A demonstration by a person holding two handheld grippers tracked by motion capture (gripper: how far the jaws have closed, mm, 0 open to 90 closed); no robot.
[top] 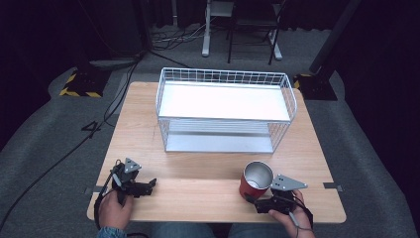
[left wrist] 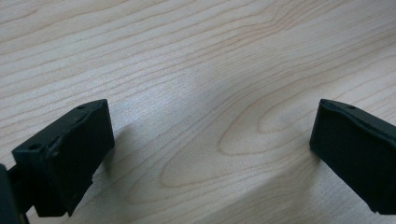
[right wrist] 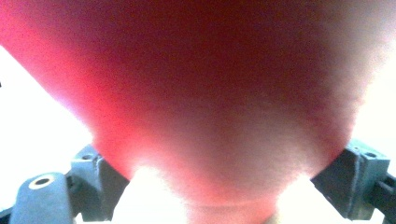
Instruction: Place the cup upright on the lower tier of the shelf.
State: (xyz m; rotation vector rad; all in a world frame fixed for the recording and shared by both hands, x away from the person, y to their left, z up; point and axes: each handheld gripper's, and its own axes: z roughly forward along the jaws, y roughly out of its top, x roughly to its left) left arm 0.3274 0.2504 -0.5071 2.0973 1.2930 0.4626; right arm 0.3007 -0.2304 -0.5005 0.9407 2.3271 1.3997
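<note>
From above, my right gripper [top: 253,198] pinched the red cup [top: 256,180] at the table's [top: 198,193] near edge; its own view caught just a red blur between its jaws. My left gripper [left wrist: 210,154] hung spread over bare wood. The wire basket [top: 225,110] stood beyond. The cup stood upright, mouth upward.

Your left hand-held gripper [top: 148,185] is black with a grey three-cornered plate on top, and a black cable hangs from it. Your right hand-held gripper [top: 255,200] looks the same. You wear blue jeans.
</note>
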